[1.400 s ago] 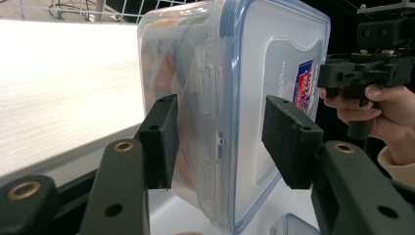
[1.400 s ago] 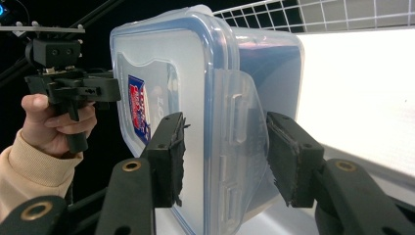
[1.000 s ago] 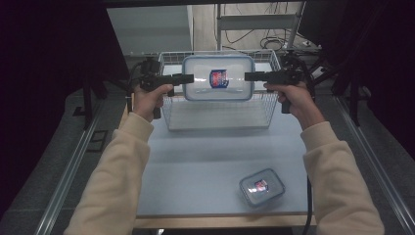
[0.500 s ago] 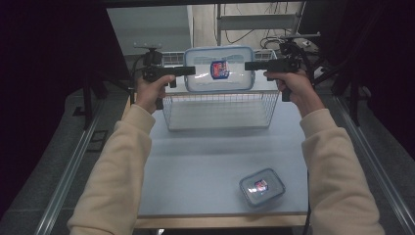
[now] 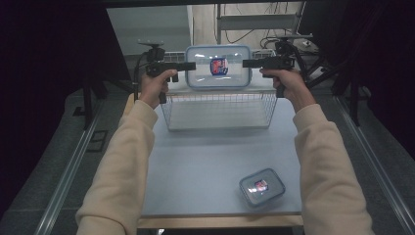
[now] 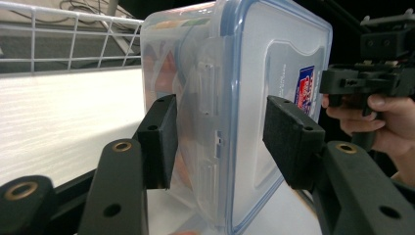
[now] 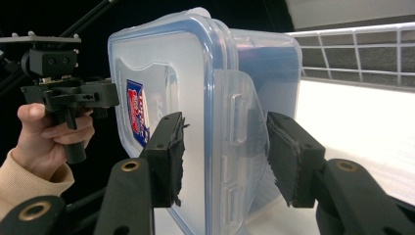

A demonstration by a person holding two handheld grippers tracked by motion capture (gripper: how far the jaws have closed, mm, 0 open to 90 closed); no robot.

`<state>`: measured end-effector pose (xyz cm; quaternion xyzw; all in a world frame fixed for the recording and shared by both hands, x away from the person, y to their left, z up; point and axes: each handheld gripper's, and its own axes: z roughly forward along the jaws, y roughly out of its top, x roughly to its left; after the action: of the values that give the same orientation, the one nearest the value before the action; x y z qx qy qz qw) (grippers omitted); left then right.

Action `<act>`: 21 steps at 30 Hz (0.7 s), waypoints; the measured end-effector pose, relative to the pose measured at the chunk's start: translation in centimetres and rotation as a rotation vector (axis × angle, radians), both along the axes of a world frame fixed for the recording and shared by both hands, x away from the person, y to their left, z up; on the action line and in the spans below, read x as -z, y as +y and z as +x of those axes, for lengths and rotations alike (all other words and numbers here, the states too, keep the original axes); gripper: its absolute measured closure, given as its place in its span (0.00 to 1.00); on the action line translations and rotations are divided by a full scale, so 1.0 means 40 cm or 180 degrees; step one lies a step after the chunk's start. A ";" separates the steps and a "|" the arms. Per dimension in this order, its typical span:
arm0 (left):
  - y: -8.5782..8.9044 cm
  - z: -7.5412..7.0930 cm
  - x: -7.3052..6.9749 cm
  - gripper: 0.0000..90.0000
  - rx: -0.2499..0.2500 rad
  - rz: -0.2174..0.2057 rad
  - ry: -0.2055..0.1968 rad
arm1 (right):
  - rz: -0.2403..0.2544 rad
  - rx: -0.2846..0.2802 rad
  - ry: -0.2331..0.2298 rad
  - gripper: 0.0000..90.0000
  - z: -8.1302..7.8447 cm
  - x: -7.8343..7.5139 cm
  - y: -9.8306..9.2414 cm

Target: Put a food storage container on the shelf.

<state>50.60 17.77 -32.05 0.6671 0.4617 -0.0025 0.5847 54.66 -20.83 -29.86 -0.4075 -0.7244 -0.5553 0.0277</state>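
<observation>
High view: the person holds a clear box [image 5: 218, 67] with a blue-rimmed lid in the air, above and just behind the wire basket [image 5: 219, 110] at the far end of the table [image 5: 195, 166]. The left gripper [image 5: 192, 65] grips its left edge and the right gripper [image 5: 246, 63] its right edge. A smaller lidded box [image 5: 262, 186] lies near the table's front right corner, well apart. Left gripper view: the jaws stand about half open, one pad on the box's [image 6: 235, 98] underside and one on the lid, clamped over the side latch; the basket rim [image 6: 73, 34] shows behind. Right gripper view: its jaws, likewise half open, are clamped over the opposite latch of the box [image 7: 205, 98], one pad on the lid, one on the body; they have just eased slightly wider.
</observation>
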 end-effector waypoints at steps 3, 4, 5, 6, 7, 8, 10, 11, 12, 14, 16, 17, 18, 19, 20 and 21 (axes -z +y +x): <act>0.002 0.008 0.005 0.55 -0.0054 -0.0142 0.0103 | 0.0028 0.0096 0.0062 0.53 0.005 0.000 0.002; 0.000 0.011 0.007 0.55 -0.0113 -0.0201 0.0145 | 0.0032 0.0122 0.0070 0.53 0.005 0.001 0.003; 0.000 0.011 0.007 0.54 -0.0113 -0.0201 0.0145 | 0.0039 0.0147 0.0069 0.53 0.006 0.002 0.004; -0.001 0.013 0.007 0.54 -0.0129 -0.0189 0.0152 | 0.0039 0.0147 0.0069 0.53 0.006 0.002 0.004; -0.010 0.017 0.011 0.53 -0.0193 -0.0192 0.0188 | 0.0003 0.0259 0.0106 0.52 0.007 0.004 0.006; -0.013 0.021 0.014 0.51 -0.0224 -0.0193 0.0215 | 0.0001 0.0323 0.0128 0.51 0.008 0.005 0.008; -0.018 0.028 0.022 0.47 -0.0270 -0.0240 0.0283 | -0.0012 0.0467 0.0157 0.50 0.007 0.006 0.016; -0.018 0.028 0.022 0.45 -0.0270 -0.0240 0.0283 | -0.0045 0.0543 0.0150 0.49 0.006 0.008 0.020; -0.019 0.032 0.029 0.43 -0.0349 -0.0161 0.0296 | -0.0070 0.0585 0.0155 0.48 0.005 0.010 0.025; -0.025 0.035 0.035 0.41 -0.0323 -0.0137 0.0304 | -0.0094 0.0682 0.0167 0.43 -0.001 0.019 0.036; -0.030 0.030 0.034 0.34 -0.0386 -0.0085 0.0263 | -0.0018 0.0897 0.0075 0.41 -0.010 0.024 0.036; -0.027 0.024 0.031 0.32 -0.0446 -0.0076 0.0211 | 0.0049 0.0922 0.0059 0.41 -0.015 0.026 0.033; -0.023 0.018 0.027 0.30 -0.0487 -0.0099 0.0177 | 0.0037 0.0890 0.0056 0.41 -0.021 0.027 0.031; -0.018 0.010 0.023 0.30 -0.0517 -0.0108 0.0124 | 0.0003 0.0868 0.0035 0.41 -0.027 0.028 0.029; -0.014 0.001 0.019 0.31 -0.0523 -0.0059 0.0063 | -0.0009 0.0851 0.0002 0.41 -0.035 0.028 0.024; -0.014 0.001 0.019 0.33 -0.0523 -0.0059 0.0063 | -0.0009 0.0851 0.0002 0.41 -0.035 0.028 0.024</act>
<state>50.63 17.21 -32.81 0.6214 0.5206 0.0346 0.5845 53.28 -19.86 -30.97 -0.5006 -0.6644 -0.5530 -0.0469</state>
